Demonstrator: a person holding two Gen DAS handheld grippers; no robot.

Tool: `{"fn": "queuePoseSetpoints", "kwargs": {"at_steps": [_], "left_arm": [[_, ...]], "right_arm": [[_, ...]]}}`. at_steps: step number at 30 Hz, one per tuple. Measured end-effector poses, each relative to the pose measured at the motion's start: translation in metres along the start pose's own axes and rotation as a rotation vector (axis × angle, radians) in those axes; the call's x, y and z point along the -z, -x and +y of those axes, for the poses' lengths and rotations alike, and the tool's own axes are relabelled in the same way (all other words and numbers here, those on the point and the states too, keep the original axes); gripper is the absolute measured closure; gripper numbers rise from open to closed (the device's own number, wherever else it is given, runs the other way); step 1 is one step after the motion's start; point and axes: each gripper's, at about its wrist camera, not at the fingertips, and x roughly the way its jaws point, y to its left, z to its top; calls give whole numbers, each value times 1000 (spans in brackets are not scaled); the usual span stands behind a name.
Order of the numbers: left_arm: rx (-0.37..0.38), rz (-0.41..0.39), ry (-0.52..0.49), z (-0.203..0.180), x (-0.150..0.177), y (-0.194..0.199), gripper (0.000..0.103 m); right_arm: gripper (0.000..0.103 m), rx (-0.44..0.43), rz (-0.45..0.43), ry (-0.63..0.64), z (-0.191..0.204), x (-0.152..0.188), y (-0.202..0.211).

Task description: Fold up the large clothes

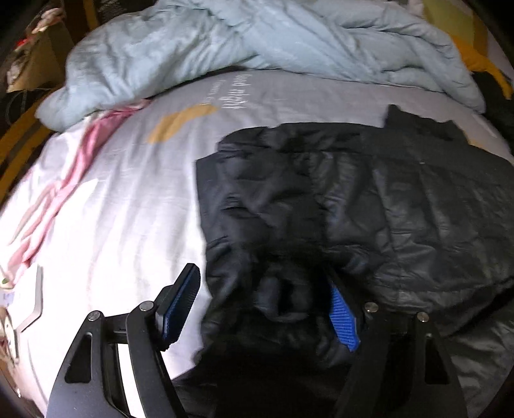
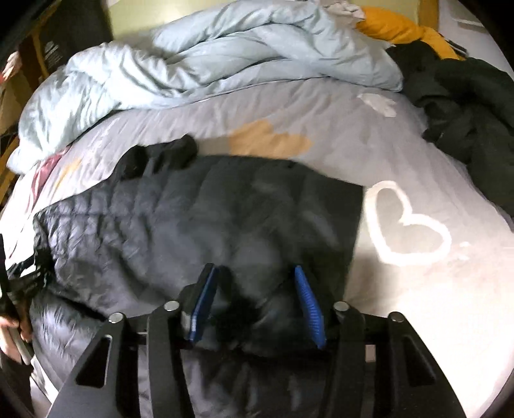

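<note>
A large black puffer jacket lies spread on the bed sheet, partly folded over itself. My left gripper is open, its blue pads wide apart, with a bunched fold of the jacket's near left edge between them. In the right wrist view the jacket fills the middle, its dark collar or cuff at the far edge. My right gripper is open, with the jacket's near right edge rising between its pads.
A crumpled light blue duvet lies across the back of the bed. A pink garment lies at the left. Dark clothes and an orange one are piled at the back right. A heart print marks the sheet.
</note>
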Motion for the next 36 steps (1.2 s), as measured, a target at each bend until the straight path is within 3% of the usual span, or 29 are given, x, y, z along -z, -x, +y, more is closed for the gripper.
{"fn": "queuePoseSetpoints", "kwargs": {"at_steps": [4,8,11,17,21,24,26,28,36], "left_arm": [[21,19,29,5,0,-6,28],[11,24,21,4,0,-8,23],[34,44,64,13,-2,-15,16],[54,31,75,13,-3,-14,16],[129,3,99,22,-2,-10,18],[141,-100,115,32,-1,16,18],[122,-193,90,35,2,44,18],[113,-273,65,33,7,73,18],[188,-512,113,23,39,168,0]], "right_arm": [[48,58,68,5,-12,-4,-26],[48,64,139,-32,-25,3,-52],[46,59,142,-41,-28,5,-59],[42,105,141,22,-19,2,-65],[42,105,102,11,-20,4,-55],[36,99,40,-26,-22,13,-33],[23,71,-31,-36,-22,23,-10],[18,59,-96,-31,-21,32,14],[14,-36,-338,-66,-30,74,108]]}}
